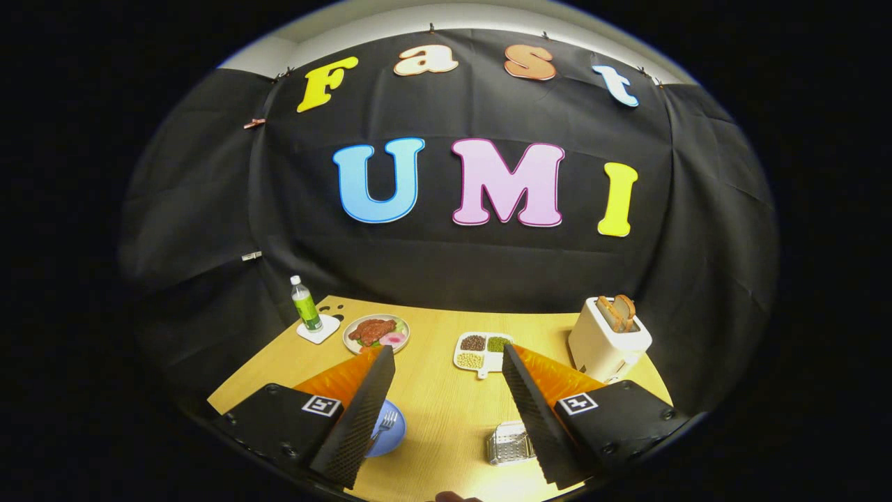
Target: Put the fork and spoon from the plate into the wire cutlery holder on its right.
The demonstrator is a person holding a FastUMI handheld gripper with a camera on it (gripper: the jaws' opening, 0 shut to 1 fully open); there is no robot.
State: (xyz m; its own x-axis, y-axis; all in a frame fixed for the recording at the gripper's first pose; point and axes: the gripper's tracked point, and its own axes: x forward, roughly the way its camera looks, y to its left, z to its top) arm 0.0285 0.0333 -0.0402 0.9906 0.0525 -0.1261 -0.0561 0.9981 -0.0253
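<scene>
Hovering above the wooden table (446,411), the gripper (446,362) has its two fingers spread wide, with nothing held between them. Partly hidden behind the left finger (362,411) lies the blue plate (391,436), and a fork (385,427) rests on it, tines pointing away; the spoon cannot be made out from this angle. Tucked against the inner side of the right finger (533,411) stands the wire cutlery holder (509,443), a small silvery basket, well apart from the plate across bare tabletop. Just ahead of the right fingertip sits a white divided tray (481,352) with compartments of dark, green and pale grains. Beyond the left fingertip is a round dish of food (376,332) with something red on it, and farther out on that side a green-labelled bottle (304,303) stands upright on a white coaster (318,329). Out past the right finger, a white toaster (608,338) holds slices of bread (619,312) poking up from its slots.
</scene>
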